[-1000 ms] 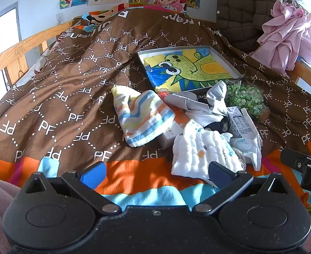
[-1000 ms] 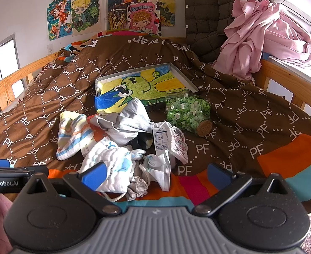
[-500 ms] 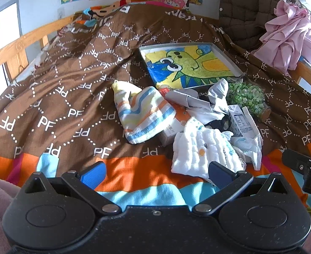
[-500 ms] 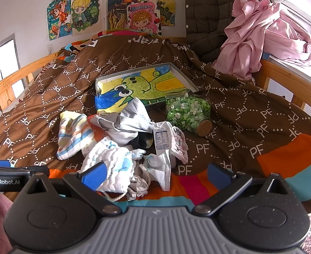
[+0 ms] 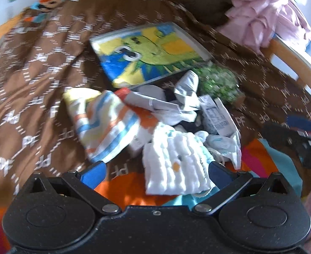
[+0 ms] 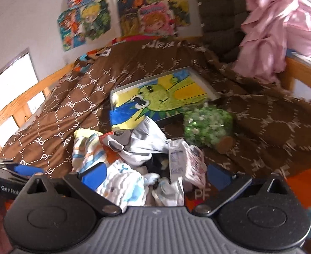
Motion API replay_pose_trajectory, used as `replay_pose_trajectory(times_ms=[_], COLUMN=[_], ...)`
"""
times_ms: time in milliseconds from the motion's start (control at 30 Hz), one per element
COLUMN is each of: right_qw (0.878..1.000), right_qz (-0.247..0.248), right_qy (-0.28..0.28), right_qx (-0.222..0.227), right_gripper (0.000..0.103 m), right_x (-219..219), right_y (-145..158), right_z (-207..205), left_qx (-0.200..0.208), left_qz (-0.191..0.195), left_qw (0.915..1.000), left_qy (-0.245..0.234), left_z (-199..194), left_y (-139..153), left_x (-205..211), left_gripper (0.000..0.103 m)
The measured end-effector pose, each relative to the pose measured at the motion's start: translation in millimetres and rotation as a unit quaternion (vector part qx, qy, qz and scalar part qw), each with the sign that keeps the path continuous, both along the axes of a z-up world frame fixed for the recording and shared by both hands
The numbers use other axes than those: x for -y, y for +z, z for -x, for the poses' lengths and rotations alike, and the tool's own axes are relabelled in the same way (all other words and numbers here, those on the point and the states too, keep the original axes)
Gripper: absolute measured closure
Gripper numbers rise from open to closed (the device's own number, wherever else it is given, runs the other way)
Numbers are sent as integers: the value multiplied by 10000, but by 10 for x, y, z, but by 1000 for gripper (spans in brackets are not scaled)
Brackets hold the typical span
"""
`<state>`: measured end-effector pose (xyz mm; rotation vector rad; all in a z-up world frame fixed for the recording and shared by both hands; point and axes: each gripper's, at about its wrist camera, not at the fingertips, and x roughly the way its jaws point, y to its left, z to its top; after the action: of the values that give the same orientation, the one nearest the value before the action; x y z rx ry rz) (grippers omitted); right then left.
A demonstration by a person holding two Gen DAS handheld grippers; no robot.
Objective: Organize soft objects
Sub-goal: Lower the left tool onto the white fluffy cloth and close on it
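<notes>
Since the white quilted cloth (image 5: 176, 165) lying crumpled on the bed (image 5: 39, 105) just ahead of my left claw (image 5: 155, 169) looks light, limp and grippy, I would pinch a bunched fold near its edge, both claws spread wide and empty

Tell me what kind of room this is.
Most likely a child's bedroom: a bed with a wooden rail under a brown quilt, cartoon drawings taped to the wall, and pink clothes heaped at the side.
</notes>
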<state>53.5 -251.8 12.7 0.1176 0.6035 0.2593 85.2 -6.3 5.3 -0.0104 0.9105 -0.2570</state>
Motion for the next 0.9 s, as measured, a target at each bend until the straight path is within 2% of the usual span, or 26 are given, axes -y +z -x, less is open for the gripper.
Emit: replay_pose_trajectory(times_ms=[200,367,467,600,700,767,900], right_qw=[9989,9955,9925,9867,9820,9780,9707], right_qz=[110,125,562,1055,1009,917,839], right_qy=[446,886,1018,889,876,888,972], right_qx=[-130,-300,-365,-863,-1335,-1649,-2032], right_gripper=[0,0,0,0,1,4,9], right_x=[4,-20,-73,-95,-63,-60,-91], right_y=[-84,-188,-267,-420,-557,-642,-761], right_z=[-470,-774,-862,-903,-964,-1010,-1041], left_qx=[-420,-721,-936,-1219,-1571,-1754,-2064], left_qz=[236,285,379,543,846,1035,1455], left_qw=[9977,9958,9934,9900,9836,9789,9675], left_qy=[-468,-488,-552,-451,-260,-166,94], left_z=[-331,-512,-617,-738,-828,-856,-877], left_y=[-261,-477,-598,-741,-856,-918,-1028], left_x=[49,61,63,13,-57,-102,-180], left_gripper=[1,2,5,8,14,22,27])
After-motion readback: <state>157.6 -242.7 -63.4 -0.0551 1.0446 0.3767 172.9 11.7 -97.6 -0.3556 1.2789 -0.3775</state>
